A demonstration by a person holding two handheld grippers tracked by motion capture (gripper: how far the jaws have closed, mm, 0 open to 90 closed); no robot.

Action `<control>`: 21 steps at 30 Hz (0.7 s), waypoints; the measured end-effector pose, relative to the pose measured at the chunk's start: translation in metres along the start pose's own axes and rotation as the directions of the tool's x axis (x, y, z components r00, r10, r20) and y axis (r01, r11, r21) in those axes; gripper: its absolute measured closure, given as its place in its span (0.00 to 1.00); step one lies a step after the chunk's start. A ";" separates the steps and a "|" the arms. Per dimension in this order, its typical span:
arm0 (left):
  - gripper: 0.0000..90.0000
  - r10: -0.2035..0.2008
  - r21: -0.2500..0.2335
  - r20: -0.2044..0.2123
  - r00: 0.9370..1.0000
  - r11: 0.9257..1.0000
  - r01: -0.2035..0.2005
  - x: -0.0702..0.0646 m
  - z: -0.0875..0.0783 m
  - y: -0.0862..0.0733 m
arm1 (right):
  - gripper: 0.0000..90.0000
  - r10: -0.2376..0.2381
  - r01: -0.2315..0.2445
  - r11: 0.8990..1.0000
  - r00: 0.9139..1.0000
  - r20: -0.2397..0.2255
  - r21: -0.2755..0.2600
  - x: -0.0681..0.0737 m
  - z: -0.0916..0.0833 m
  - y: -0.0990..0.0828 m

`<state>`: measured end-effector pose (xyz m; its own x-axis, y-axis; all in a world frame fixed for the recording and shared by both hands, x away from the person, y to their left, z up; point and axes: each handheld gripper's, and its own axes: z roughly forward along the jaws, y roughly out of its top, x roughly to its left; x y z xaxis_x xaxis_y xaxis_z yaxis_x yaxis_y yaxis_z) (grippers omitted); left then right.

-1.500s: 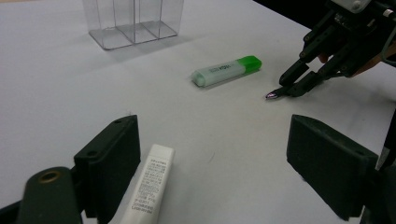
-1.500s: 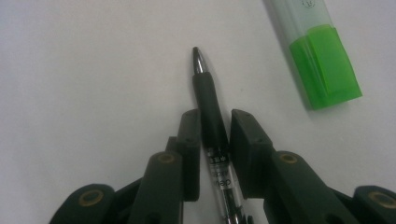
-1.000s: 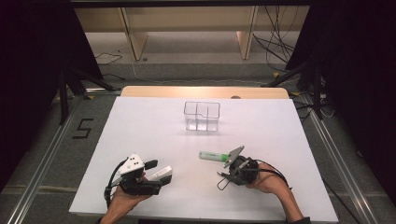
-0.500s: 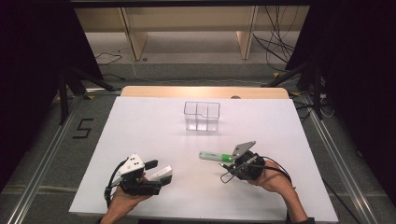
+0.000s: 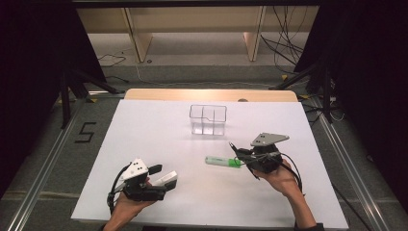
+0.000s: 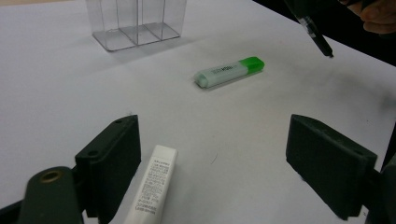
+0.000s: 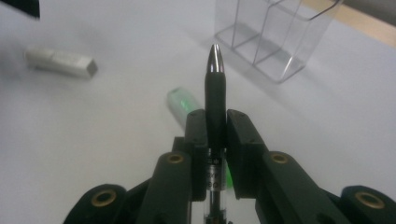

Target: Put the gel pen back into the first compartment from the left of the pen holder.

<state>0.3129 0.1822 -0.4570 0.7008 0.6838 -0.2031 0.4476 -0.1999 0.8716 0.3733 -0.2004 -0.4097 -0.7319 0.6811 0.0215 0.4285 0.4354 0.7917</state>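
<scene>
- Two hand-held grippers in use over a white surface [image 5: 159, 130].
- Right hand-held gripper [image 7: 216, 126]: jaws clamped narrow on a black pen [image 7: 215, 93]. Pen runs lengthwise between the pads, silver tip projecting well beyond the jaw ends, clear barrel section visible below the pads.
- High view: right hand-held gripper [image 5: 239, 153] sits at the near right of the surface, grey three-cornered plate on top, pen tip pointing left and slightly away from the person.
- Left gripper view: the pen [image 6: 317, 35] hangs in the air at upper right, tip angled down, clear of the surface.
- Green highlighter [image 5: 223, 161] lies flat just left of the right hand-held gripper, green cap end nearest the jaws. Not touching the pen as far as can be told.
- Left hand-held gripper [image 6: 243, 158]: jaws wide apart, nothing between the pads.
- White tube [image 6: 152, 184] lies on the surface just beside the inner face of the left jaw in the left gripper view; contact cannot be judged.
- High view: left hand-held gripper [image 5: 161, 173] rests at the near left, well apart from the right one.
- Clear three-compartment organiser [image 5: 208, 120] stands upright towards the far middle of the surface, beyond the highlighter, well apart from both hand-held grippers.
</scene>
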 end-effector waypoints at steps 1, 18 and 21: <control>0.20 -0.004 0.001 0.001 1.000 1.000 0.004 0.000 0.000 0.000 | 0.89 0.009 -0.009 1.000 1.000 0.005 -0.019 -0.001 0.000 0.001; 0.20 -0.017 0.003 0.003 1.000 1.000 0.017 0.001 0.001 -0.001 | 0.89 0.149 -0.139 0.969 0.988 0.034 -0.207 -0.008 0.017 0.043; 0.20 -0.014 0.006 0.005 1.000 1.000 0.014 0.001 0.001 -0.001 | 0.89 0.157 -0.145 0.963 0.987 0.033 -0.228 -0.007 0.025 0.054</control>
<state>0.3135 0.1821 -0.4581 0.6974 0.6830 -0.2172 0.4603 -0.1945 0.8662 0.4153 -0.1670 -0.3824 -0.6380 0.7598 0.1253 0.3982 0.1862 0.8982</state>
